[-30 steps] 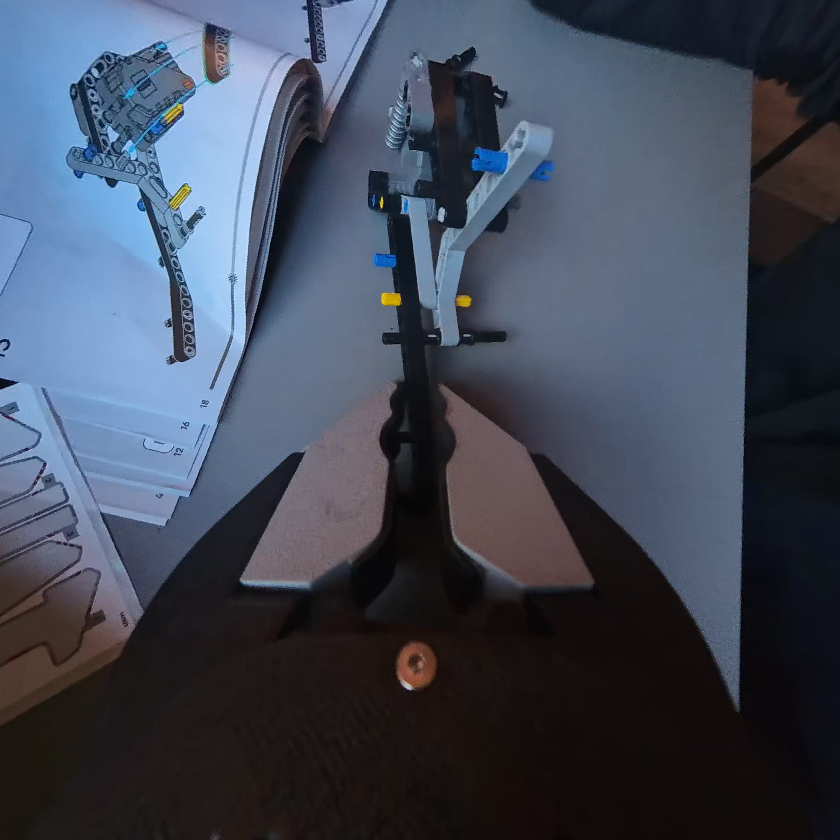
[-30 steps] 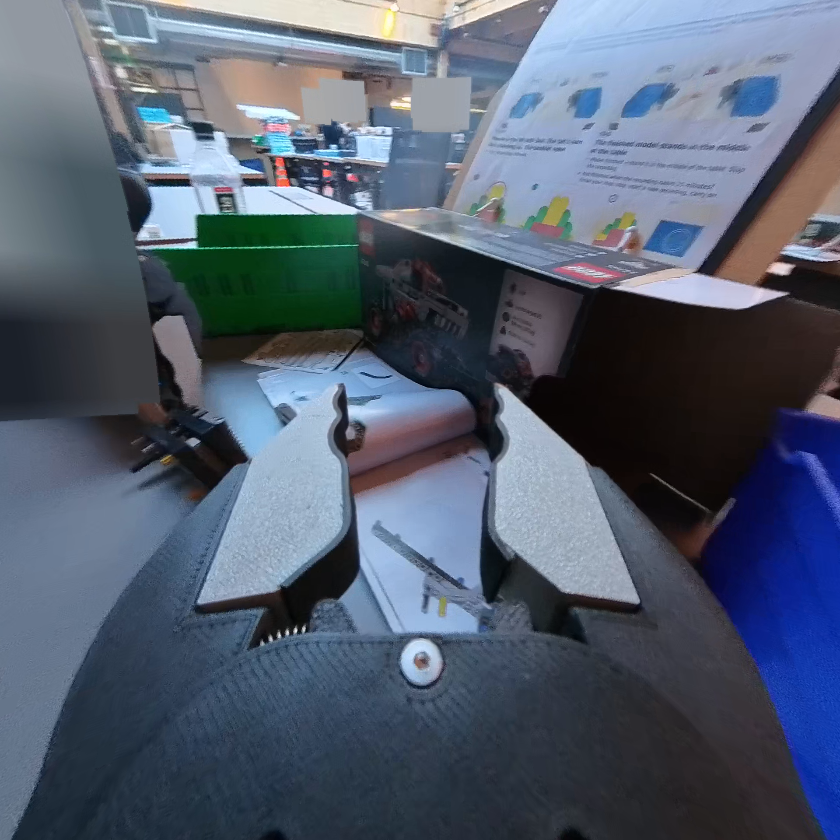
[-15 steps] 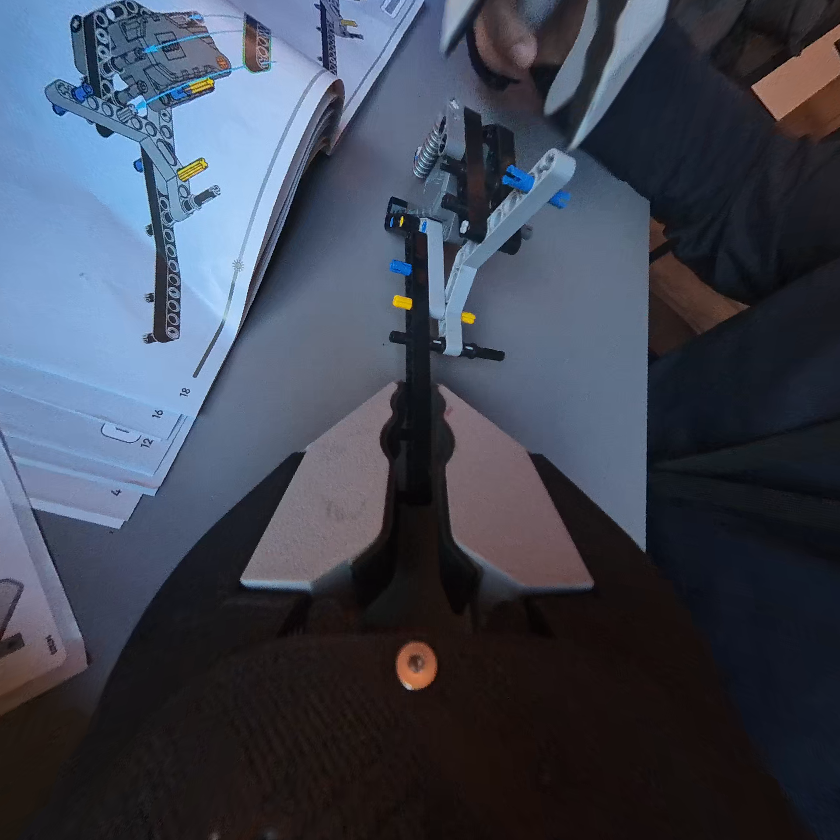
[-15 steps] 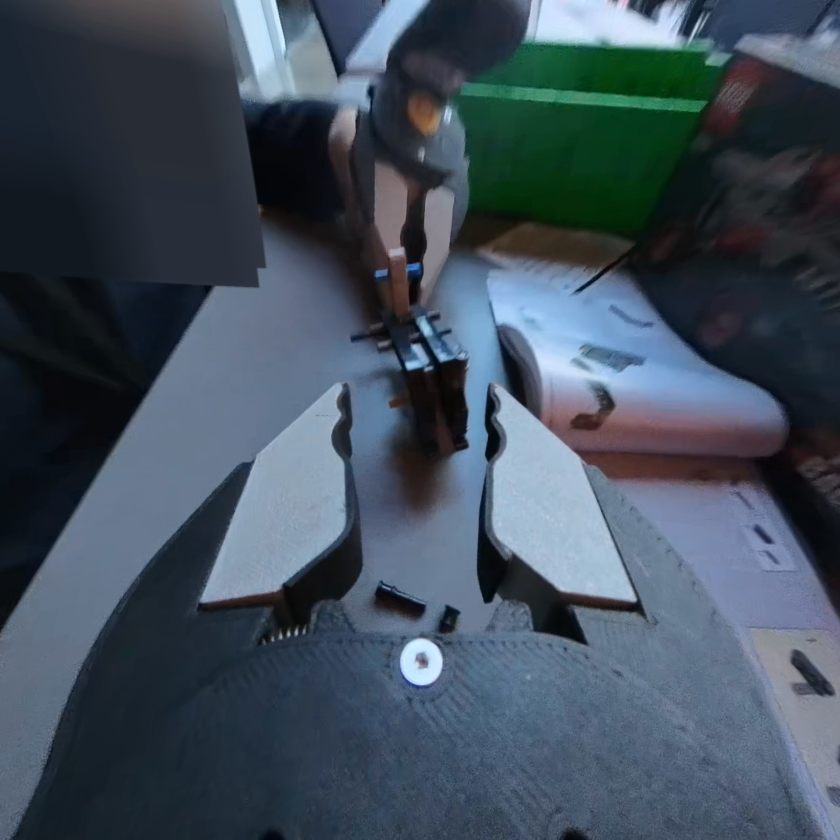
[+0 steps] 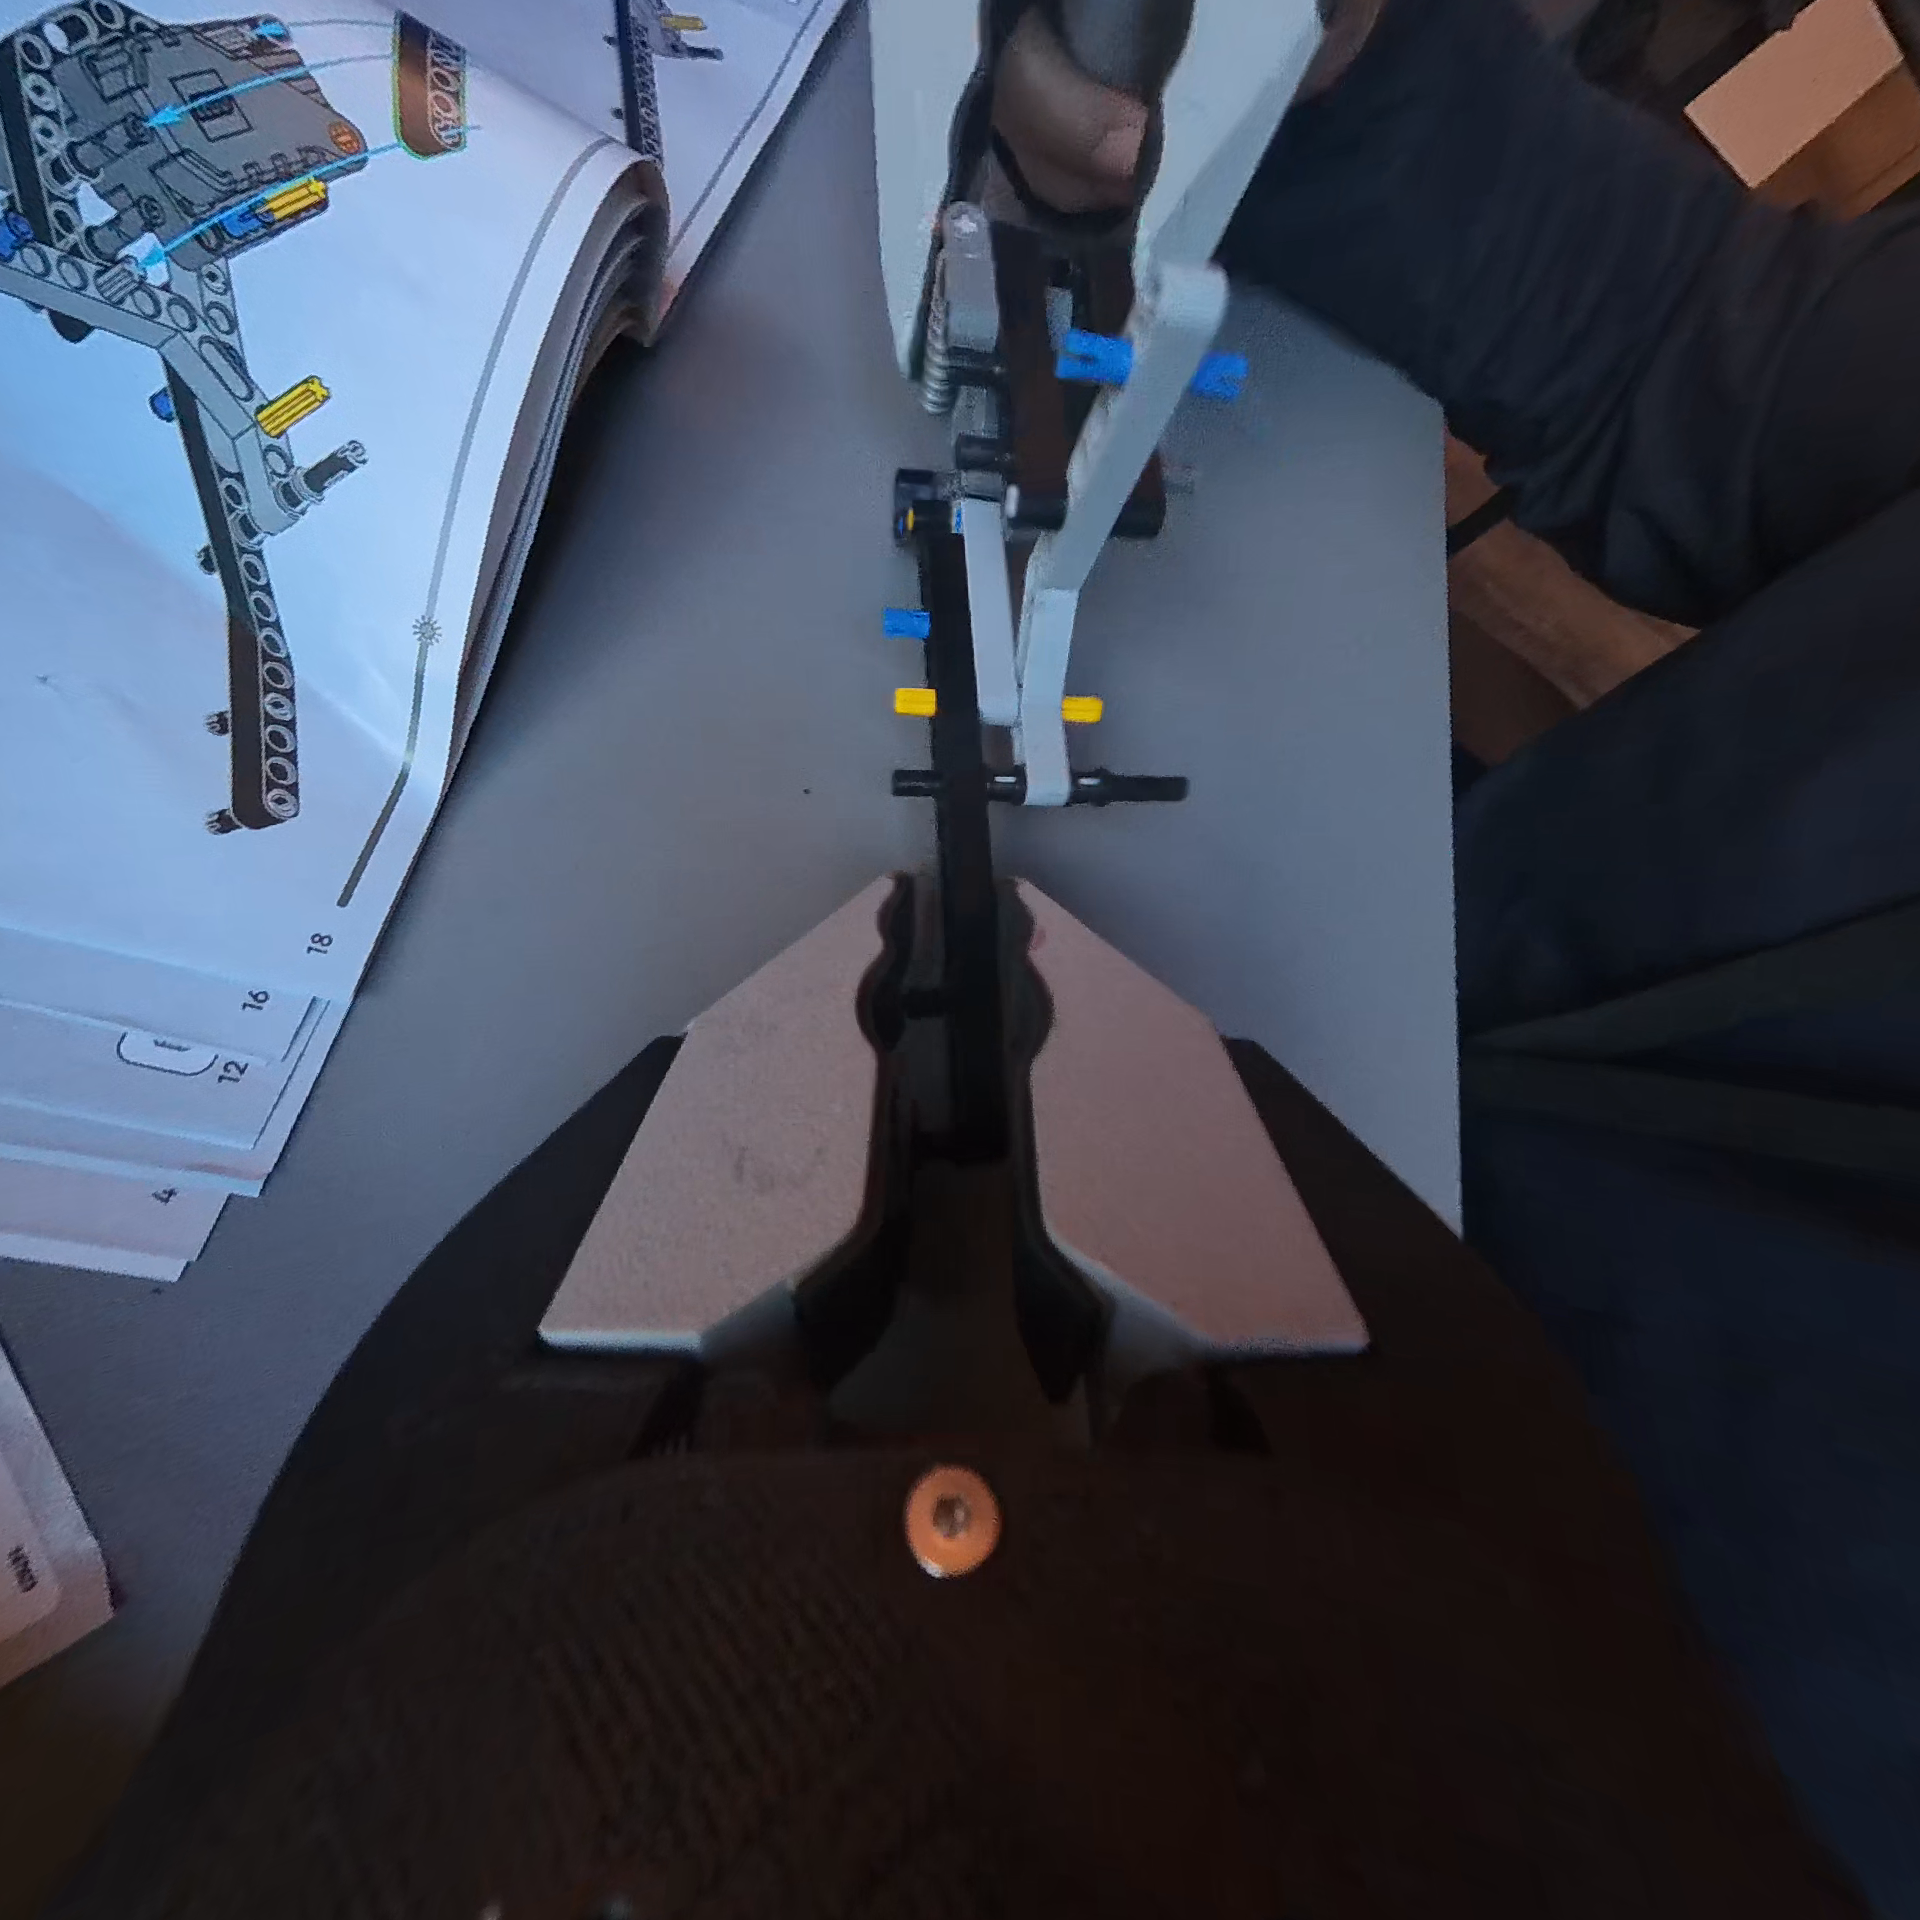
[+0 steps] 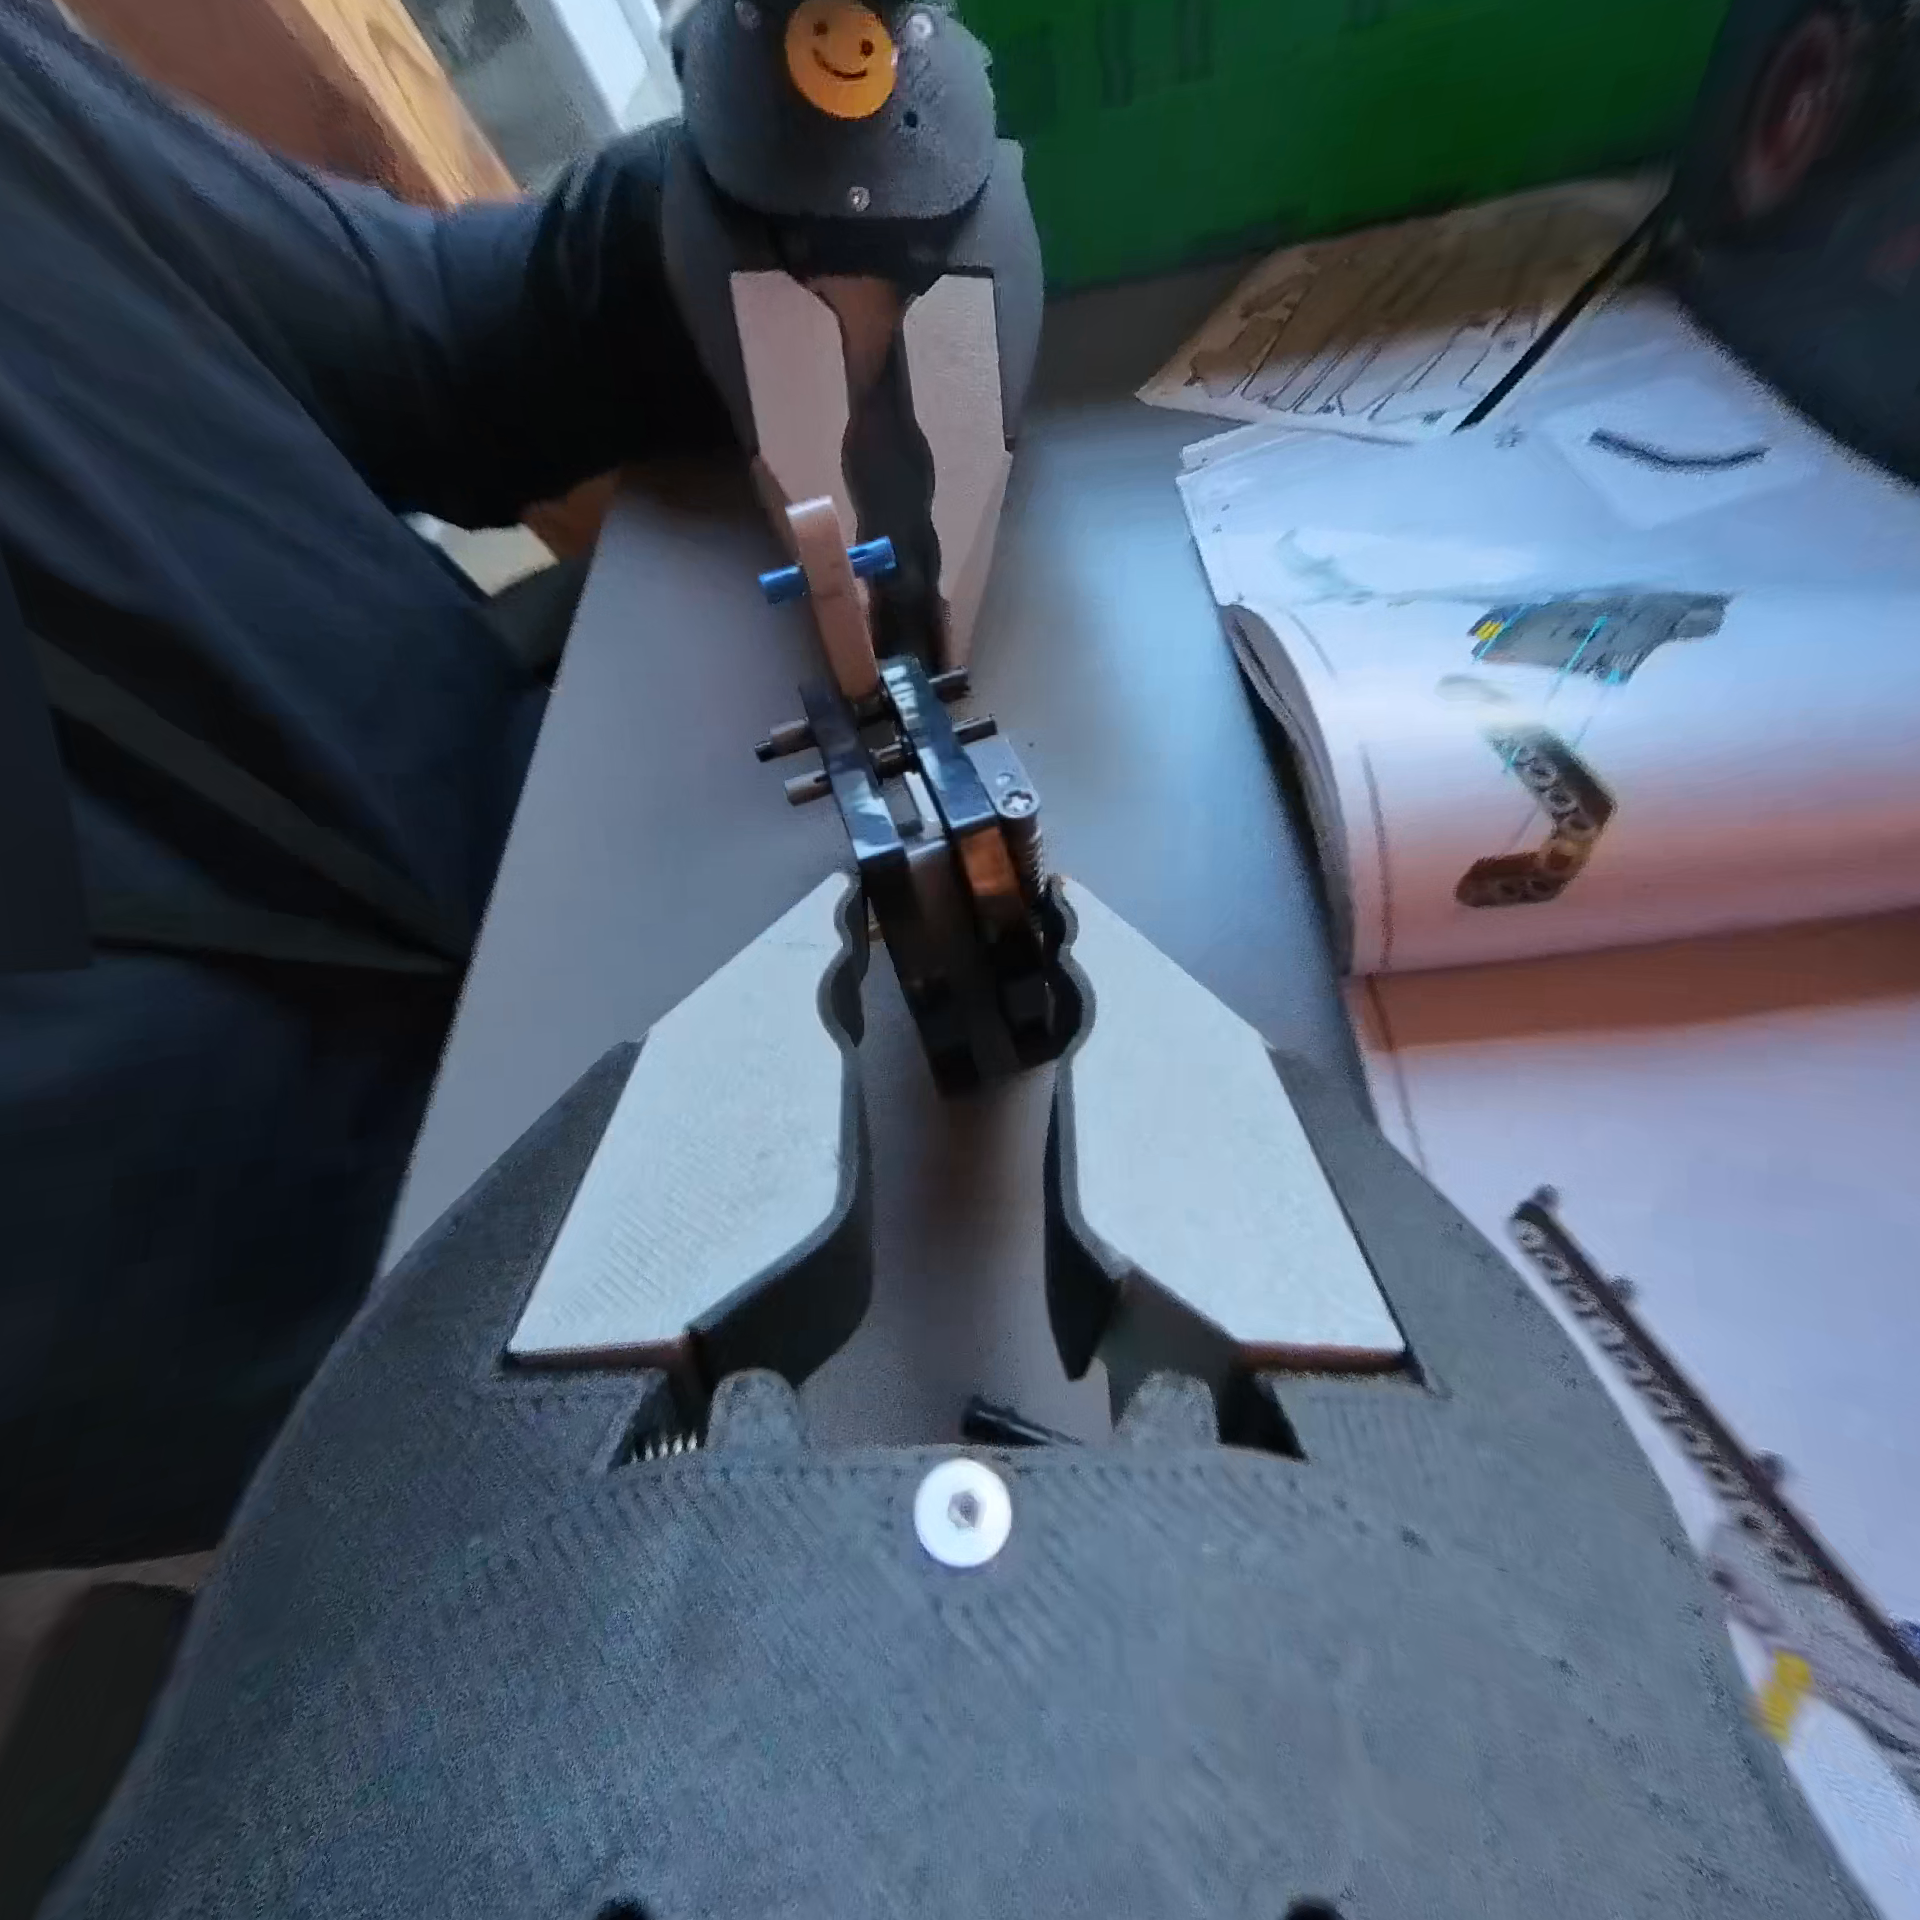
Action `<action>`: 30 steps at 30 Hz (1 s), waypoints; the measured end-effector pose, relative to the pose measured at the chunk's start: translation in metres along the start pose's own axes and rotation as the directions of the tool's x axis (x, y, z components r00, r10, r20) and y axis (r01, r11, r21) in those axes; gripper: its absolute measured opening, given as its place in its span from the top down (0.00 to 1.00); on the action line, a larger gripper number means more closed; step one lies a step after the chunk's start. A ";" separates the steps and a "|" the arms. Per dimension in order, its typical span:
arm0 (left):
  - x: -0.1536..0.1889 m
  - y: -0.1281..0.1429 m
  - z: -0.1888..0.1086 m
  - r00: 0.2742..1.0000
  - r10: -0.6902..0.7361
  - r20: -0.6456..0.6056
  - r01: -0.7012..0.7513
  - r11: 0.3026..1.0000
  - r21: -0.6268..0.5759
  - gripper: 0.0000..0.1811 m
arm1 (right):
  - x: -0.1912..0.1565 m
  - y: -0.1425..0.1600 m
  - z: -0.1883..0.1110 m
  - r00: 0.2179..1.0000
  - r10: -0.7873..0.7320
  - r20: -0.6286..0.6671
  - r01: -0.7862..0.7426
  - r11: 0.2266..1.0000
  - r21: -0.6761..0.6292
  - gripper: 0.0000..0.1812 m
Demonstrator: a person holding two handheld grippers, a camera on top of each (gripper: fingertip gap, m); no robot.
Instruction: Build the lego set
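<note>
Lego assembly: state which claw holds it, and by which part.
The left claw is shut on the lego assembly at the near end of its long black beam. The right claw straddles the black block end, not visibly clamped.

Both grippers: black ribbed printed bodies, pale grey flat finger plates w/ wavy inner edges. Left gripper [image 5: 958,914] copper screw; right gripper [image 6: 958,925] silver screw. Dark sleeves [image 6: 312,364].

Both views were dim and bluish, the near tong housings almost black. Cool light fell on the instruction book [image 5: 343,582], whose pages glared pale. The right wrist view was smeared by motion at its right edge, and wide-angle bending curved the counter [image 6: 665,831] edges.
</note>
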State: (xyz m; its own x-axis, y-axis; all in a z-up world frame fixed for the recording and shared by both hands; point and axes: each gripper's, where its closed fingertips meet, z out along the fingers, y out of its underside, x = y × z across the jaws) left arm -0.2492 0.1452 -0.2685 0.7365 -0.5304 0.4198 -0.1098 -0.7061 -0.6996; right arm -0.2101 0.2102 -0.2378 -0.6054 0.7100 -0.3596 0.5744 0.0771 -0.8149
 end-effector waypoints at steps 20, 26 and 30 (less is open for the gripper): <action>0.012 0.014 0.005 0.997 0.004 -0.074 -0.011 0.996 -0.088 0.95 | 0.019 -0.017 -0.023 0.924 0.357 0.137 -0.376 0.915 0.150 0.79; 0.009 0.013 0.001 0.998 0.013 -0.066 -0.018 0.997 -0.076 0.90 | 0.024 -0.030 -0.037 0.956 0.279 0.085 -0.292 0.925 0.243 0.78; 0.006 0.009 -0.006 0.998 -0.006 -0.060 0.002 0.999 -0.054 0.76 | 0.031 -0.043 -0.056 0.985 0.159 -0.065 -0.129 0.935 0.331 0.77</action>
State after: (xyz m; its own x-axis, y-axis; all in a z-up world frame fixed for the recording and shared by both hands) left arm -0.2500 0.1328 -0.2685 0.6958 -0.5536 0.4576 -0.1436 -0.7315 -0.6666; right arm -0.2223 0.2685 -0.1885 -0.4695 0.7572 -0.4540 0.4322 -0.2513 -0.8660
